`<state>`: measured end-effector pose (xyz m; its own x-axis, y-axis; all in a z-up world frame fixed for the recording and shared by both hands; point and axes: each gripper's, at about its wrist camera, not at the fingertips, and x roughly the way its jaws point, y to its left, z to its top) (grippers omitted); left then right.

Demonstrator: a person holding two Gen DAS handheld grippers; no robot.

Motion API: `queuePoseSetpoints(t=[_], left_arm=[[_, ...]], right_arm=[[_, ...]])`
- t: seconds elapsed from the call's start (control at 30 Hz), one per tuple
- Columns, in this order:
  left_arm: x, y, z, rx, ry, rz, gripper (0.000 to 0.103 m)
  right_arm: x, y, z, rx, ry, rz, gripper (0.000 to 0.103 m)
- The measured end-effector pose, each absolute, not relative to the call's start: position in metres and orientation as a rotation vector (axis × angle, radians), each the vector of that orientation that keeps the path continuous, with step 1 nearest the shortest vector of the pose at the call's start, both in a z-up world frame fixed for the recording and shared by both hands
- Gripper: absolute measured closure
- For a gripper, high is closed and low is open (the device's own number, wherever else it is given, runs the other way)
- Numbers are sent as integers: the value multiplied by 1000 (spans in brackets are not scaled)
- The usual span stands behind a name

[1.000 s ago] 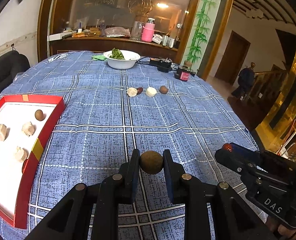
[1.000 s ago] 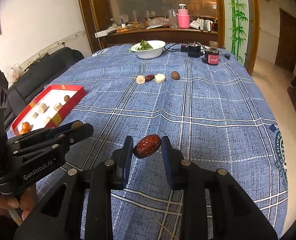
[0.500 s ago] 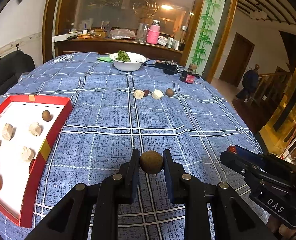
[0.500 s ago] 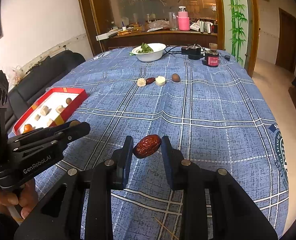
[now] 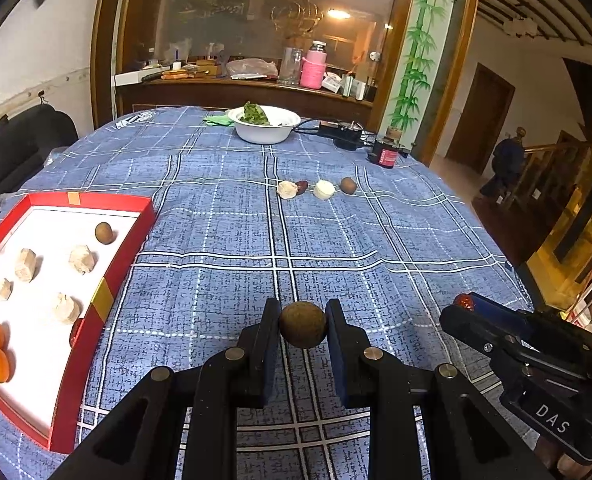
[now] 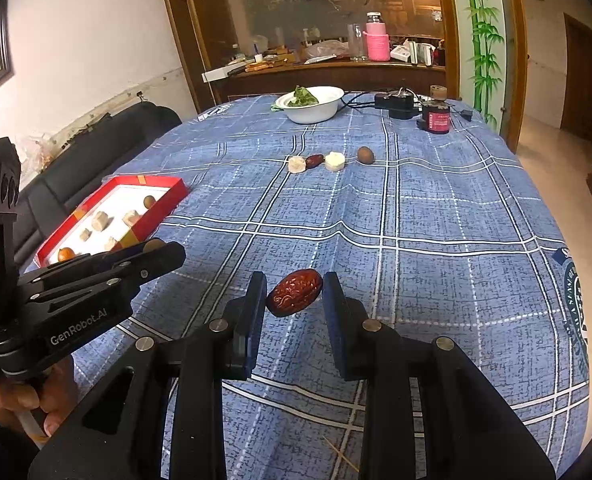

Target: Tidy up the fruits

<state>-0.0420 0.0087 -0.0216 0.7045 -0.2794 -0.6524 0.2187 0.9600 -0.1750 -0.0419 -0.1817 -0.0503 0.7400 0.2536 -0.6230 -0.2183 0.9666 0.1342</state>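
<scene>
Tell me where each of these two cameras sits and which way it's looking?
Left wrist view: sits on the left tongs, looking along them across the table; they grip a round brown fruit; the right tongs show alongside.
Right wrist view: sits on the right tongs, which grip a red date; the left tongs and a hand show.
Shared: the red tray, white bowl, and blue checked cloth.
</scene>
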Motion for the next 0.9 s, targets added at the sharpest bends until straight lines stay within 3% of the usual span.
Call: queuePoseSetpoints(t=[0.9], left_arm=[[-51,43,-18,-122,730,-134,81]], right_arm=[[-26,-171,-47,128,644,397,76]])
